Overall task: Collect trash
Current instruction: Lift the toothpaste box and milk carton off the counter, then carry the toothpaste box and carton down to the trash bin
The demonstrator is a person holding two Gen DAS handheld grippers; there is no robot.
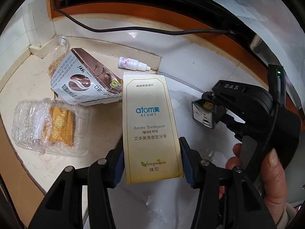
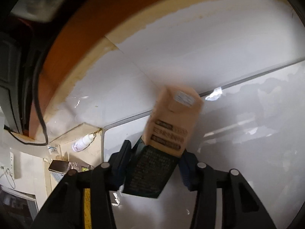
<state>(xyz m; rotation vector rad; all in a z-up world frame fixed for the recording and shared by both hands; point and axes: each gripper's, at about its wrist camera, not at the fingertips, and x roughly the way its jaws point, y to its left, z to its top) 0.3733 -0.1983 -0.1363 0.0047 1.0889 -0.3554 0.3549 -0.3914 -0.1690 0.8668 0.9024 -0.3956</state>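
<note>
Left gripper (image 1: 151, 164) is clamped on the toothpaste box (image 1: 150, 126), pads pressing both long sides, box pointing straight ahead. Beyond it to the left lie a crushed carton (image 1: 85, 84) and a plastic tray (image 1: 47, 126); a dropper bottle (image 1: 133, 64) sits just past the box's far end. Right gripper (image 2: 154, 168) squeezes a small box (image 2: 164, 139), tilted, tan end forward, blurred.

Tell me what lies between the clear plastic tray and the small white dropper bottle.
In the left wrist view, the crumpled coffee box lies between the plastic tray and the dropper bottle.
</note>
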